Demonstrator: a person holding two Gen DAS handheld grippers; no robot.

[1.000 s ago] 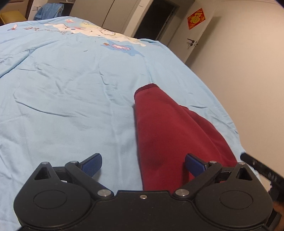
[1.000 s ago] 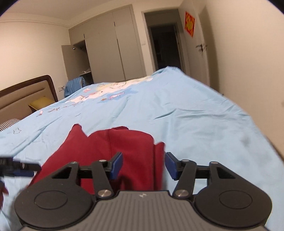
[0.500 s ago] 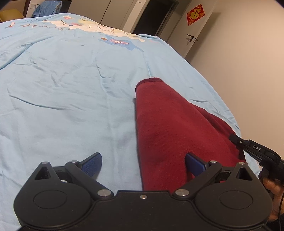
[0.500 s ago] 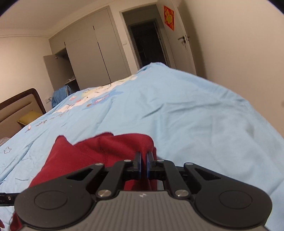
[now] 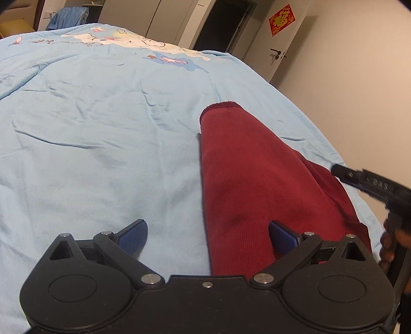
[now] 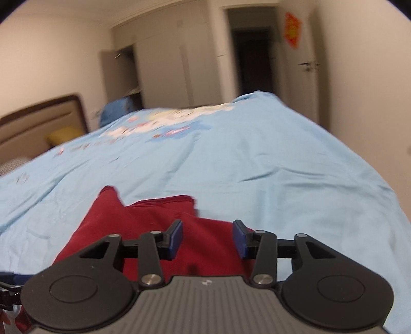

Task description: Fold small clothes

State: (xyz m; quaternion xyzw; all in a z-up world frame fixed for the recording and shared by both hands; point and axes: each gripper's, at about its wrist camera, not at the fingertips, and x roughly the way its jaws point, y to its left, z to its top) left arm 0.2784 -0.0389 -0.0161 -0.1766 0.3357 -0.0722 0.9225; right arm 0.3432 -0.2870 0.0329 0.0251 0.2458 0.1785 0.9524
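The left tongs (image 5: 207,232) stand wide apart and hold nothing, one blue pad over the light blue bedsheet (image 5: 102,154) and the other over the dark red knitted garment (image 5: 246,185), which lies flat at the lower middle and right of the left wrist frame. The right tongs (image 6: 208,240) gape at a middling width, also empty, above the same garment (image 6: 143,226) at the lower centre of their blurred frame. The cloth looks soft, light and limp with a slightly grippy knit, so it should drape and sag rather than keep its shape; the ribbed hem at its far end or an outer edge seems the surest place to pinch, taking both layers together. Counted: one red garment, two tongs, one bed. Beyond it, a red paper decoration (image 5: 281,19) hangs at the upper right of the left wrist frame.
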